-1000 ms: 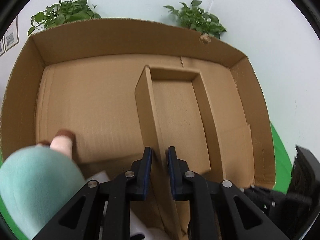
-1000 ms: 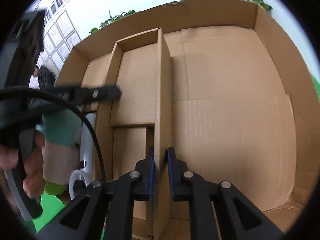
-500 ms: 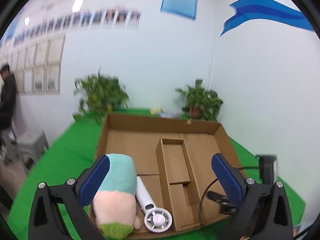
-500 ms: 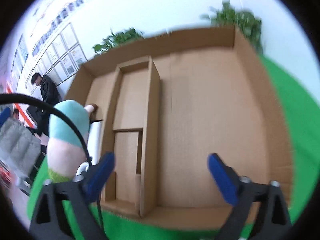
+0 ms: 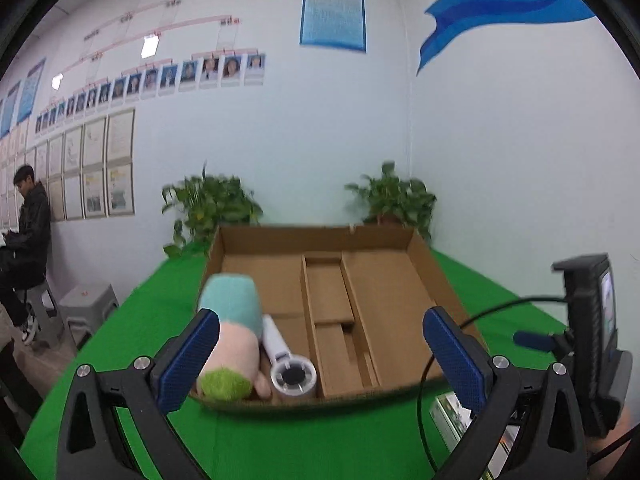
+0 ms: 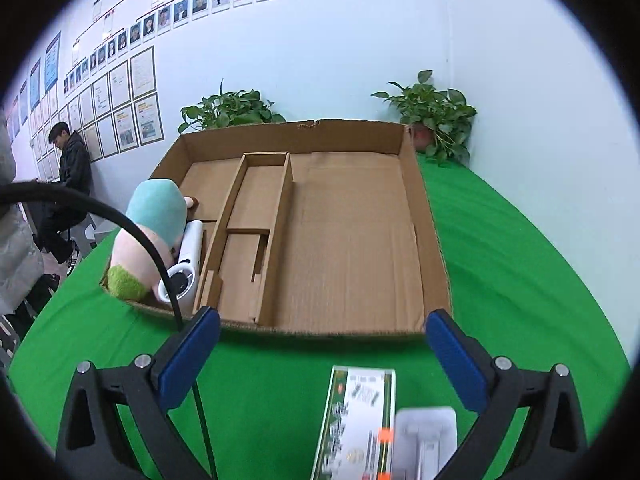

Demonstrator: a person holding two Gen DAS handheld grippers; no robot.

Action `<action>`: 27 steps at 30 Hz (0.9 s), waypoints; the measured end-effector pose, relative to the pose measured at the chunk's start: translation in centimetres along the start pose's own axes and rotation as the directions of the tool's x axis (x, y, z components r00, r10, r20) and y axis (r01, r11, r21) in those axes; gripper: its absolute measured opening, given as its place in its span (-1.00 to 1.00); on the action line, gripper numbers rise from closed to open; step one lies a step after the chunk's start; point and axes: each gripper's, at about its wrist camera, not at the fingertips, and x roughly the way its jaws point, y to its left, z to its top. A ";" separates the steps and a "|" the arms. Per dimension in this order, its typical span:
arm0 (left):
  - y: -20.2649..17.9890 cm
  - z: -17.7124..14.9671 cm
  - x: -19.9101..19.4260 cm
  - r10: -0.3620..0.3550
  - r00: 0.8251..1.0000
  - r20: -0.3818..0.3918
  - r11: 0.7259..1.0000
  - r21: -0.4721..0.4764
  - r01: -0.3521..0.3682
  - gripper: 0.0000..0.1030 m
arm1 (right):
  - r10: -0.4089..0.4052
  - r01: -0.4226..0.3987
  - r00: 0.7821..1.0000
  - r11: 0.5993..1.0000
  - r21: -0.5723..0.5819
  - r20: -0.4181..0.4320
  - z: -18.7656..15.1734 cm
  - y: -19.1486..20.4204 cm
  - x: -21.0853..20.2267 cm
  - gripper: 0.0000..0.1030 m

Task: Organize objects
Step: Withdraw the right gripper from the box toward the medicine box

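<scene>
The cardboard box (image 6: 434,248) on the green table (image 6: 520,264) is holding a plush toy (image 6: 150,236) and white handheld fan (image 6: 184,264) left of its cardboard divider (image 6: 280,236), while both the left gripper (image 5: 320,356) and right gripper (image 6: 322,356) are hanging wide open, empty, and a printed packet (image 6: 356,420) is lying partly cut off below.

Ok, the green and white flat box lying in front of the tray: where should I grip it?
Probably across the green and white box's long side edges, right gripper descending from above: it lies flat, narrow enough for the open jaws.
</scene>
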 end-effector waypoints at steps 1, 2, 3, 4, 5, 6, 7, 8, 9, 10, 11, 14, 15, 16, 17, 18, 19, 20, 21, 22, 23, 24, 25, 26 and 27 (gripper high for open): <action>-0.1 -0.6 0.1 -0.004 1.000 -0.029 1.000 -0.009 0.004 1.00 | -0.009 0.009 1.000 1.000 0.000 0.004 -0.2 0.1 -0.3 0.98; -0.1 -0.9 0.5 -0.004 0.999 -0.042 1.000 -0.015 0.003 1.00 | -0.014 0.014 1.000 1.000 0.001 0.006 -0.4 0.1 -0.4 0.98; 0.0 -1.2 0.6 0.000 0.999 -0.052 1.000 -0.022 -0.001 1.00 | -0.016 0.016 1.000 1.000 0.003 0.005 -0.7 0.0 -0.8 0.98; 0.1 -1.5 0.7 0.003 0.998 -0.058 1.000 -0.030 -0.004 1.00 | -0.015 0.015 1.000 1.000 0.002 0.002 -0.8 0.1 -0.9 0.98; 0.2 -1.6 0.6 0.003 0.998 -0.058 0.999 -0.033 -0.005 1.00 | -0.017 0.017 1.000 1.000 0.002 0.000 -0.9 0.1 -1.1 0.98; 0.2 -1.7 0.6 0.007 0.998 -0.058 0.999 -0.035 -0.009 1.00 | -0.019 0.019 1.000 1.000 0.001 -0.001 -1.1 0.0 -1.3 0.98; 0.1 -1.8 0.6 0.012 0.998 -0.056 0.999 -0.035 -0.014 1.00 | -0.021 0.021 1.000 1.000 0.003 0.001 -1.1 0.0 -1.4 0.98; 0.1 -1.7 0.6 0.011 0.999 -0.051 0.999 -0.033 -0.012 1.00 | -0.020 0.020 1.000 1.000 0.006 0.003 -1.1 -0.1 -1.6 0.98; -0.1 -1.8 0.6 0.012 0.999 -0.048 0.999 -0.032 -0.014 1.00 | -0.019 0.019 1.000 1.000 0.011 0.006 -1.1 -0.2 -1.7 0.98; 0.2 -1.5 1.1 0.013 0.999 -0.050 0.999 -0.035 -0.015 1.00 | -0.019 0.019 1.000 1.000 0.014 0.011 -1.1 -0.2 -1.9 0.98; 0.1 -1.4 1.3 0.008 0.999 -0.054 0.999 -0.036 -0.010 0.99 | -0.020 0.020 1.000 1.000 0.015 0.015 -1.1 -0.3 -1.9 0.98; -0.3 -1.6 1.8 -0.023 0.997 -0.072 0.999 -0.035 0.021 0.99 | -0.018 0.018 1.000 1.000 0.008 0.018 -1.1 -0.4 -2.1 0.98; -0.4 -1.7 1.9 -0.027 0.997 -0.073 0.999 -0.036 0.025 0.99 | -0.017 0.017 1.000 1.000 0.005 0.016 -1.2 -0.4 -2.1 0.98; -0.5 -1.8 1.9 -0.029 0.997 -0.072 0.999 -0.036 0.026 0.99 | -0.018 0.018 1.000 1.000 0.000 0.012 -1.3 -0.5 -2.1 0.98; -0.6 -1.8 2.0 -0.031 0.997 -0.071 0.999 -0.038 0.028 0.99 | -0.021 0.021 1.000 1.000 -0.003 0.010 -1.4 -0.6 -2.1 0.98; -0.7 -1.9 2.2 -0.034 0.997 -0.071 0.999 -0.042 0.031 0.99 | -0.022 0.022 1.000 1.000 -0.003 0.007 -1.6 -0.7 -2.1 0.98; -0.7 -2.0 2.4 -0.037 0.997 -0.073 0.998 -0.049 0.033 0.99 | -0.025 0.025 1.000 1.000 -0.001 0.004 -1.7 -0.8 -2.0 0.98; -0.7 -2.1 2.6 -0.041 0.996 -0.077 0.998 -0.054 0.037 0.98 | -0.029 0.029 1.000 1.000 0.002 0.001 -1.8 -1.0 -1.9 0.98; -0.7 -2.2 2.8 -0.048 0.995 -0.082 0.997 -0.058 0.044 0.98 | -0.029 0.029 1.000 1.000 0.007 -0.003 -1.9 -1.2 -1.8 0.98; -0.6 -2.3 3.1 -0.053 0.995 -0.089 0.997 -0.061 0.048 0.98 | -0.024 0.024 1.000 1.000 0.010 -0.005 -2.1 -1.3 -1.8 0.98; -0.6 -2.4 3.3 -0.058 0.994 -0.093 0.997 -0.063 0.052 0.98 | -0.014 0.014 1.000 1.000 0.013 -0.004 -2.2 -1.4 -1.7 0.98; -0.6 -2.6 3.6 -0.065 0.993 -0.098 0.996 -0.067 0.059 0.98 | -0.004 0.004 1.000 1.000 0.014 -0.002 -2.4 -1.6 -1.8 0.98; -0.5 -2.8 3.9 -0.075 0.991 -0.108 0.995 -0.072 0.068 0.97 | 0.003 -0.003 1.000 1.000 0.014 -0.002 -2.6 -1.7 -1.8 0.98; -0.3 -2.9 4.1 -0.084 0.989 -0.118 0.994 -0.074 0.076 0.97 | 0.008 -0.008 1.000 1.000 0.013 -0.004 -2.8 -1.9 -1.8 0.98; -0.3 -3.1 4.4 -0.092 0.988 -0.128 0.994 -0.075 0.083 0.97 | 0.017 -0.017 1.000 1.000 0.015 -0.008 -3.1 -2.1 -1.8 0.98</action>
